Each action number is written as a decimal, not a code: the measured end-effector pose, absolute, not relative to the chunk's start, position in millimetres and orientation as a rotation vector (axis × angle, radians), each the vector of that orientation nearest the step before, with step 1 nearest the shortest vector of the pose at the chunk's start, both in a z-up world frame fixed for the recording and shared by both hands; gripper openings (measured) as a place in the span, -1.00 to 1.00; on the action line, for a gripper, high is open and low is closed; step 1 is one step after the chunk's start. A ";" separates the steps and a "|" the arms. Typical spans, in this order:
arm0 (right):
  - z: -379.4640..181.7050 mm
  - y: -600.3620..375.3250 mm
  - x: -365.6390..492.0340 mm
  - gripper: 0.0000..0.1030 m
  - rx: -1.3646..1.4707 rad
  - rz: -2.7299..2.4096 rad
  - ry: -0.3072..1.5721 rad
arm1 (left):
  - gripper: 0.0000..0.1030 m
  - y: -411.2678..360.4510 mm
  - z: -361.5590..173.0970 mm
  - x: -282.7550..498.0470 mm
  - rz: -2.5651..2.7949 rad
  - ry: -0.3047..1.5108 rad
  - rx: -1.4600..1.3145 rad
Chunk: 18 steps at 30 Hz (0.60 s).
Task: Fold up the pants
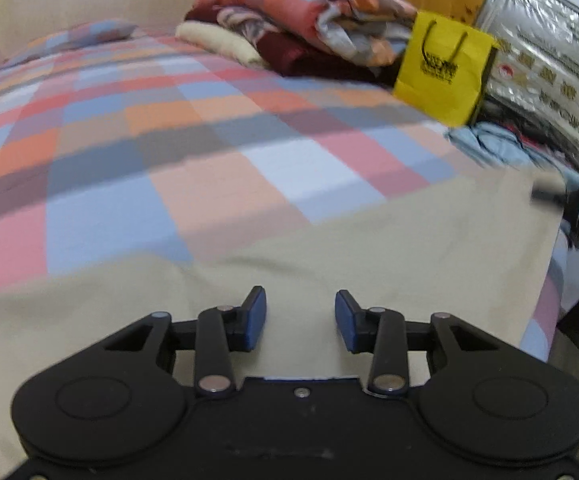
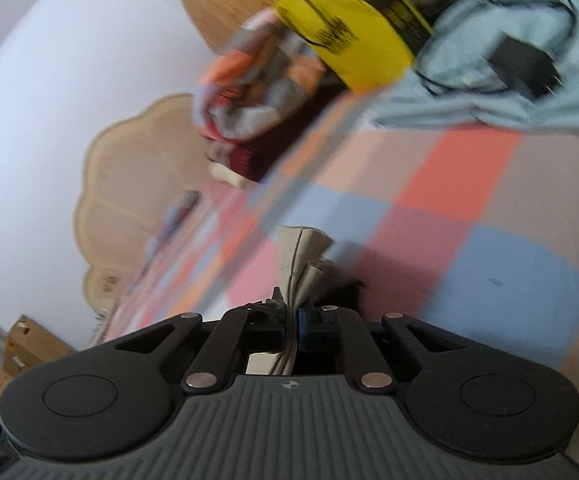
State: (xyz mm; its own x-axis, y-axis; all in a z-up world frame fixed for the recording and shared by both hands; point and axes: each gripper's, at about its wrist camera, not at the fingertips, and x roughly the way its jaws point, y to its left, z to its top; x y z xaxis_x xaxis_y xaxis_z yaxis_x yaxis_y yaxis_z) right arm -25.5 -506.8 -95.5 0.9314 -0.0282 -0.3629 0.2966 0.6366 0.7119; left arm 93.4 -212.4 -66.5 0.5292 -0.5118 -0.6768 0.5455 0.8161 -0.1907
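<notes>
Beige pants [image 1: 369, 236] lie spread flat across the near part of the checkered bed. My left gripper [image 1: 300, 316] hangs just over them, open and empty, blue pads apart. My right gripper [image 2: 293, 312] is shut on a bunched edge of the beige pants [image 2: 301, 256], which stick up between its jaws, lifted above the bedspread; the view is tilted and blurred. In the left wrist view the right gripper [image 1: 545, 192] shows only as a dark blur at the pants' far right corner.
The checkered bedspread [image 1: 169, 120] covers the bed. Folded quilts and clothes [image 1: 301, 20] are piled by the headboard. A yellow paper bag [image 1: 445, 68], a plastic-wrapped bedding pack [image 1: 545, 72], and light blue cloth with a black charger [image 2: 525, 60] sit at the right.
</notes>
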 end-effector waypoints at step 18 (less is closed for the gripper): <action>28.4 -362.4 12.1 -0.81 0.527 0.210 0.234 | -0.03 -97.9 -46.2 16.4 -0.615 0.706 -0.132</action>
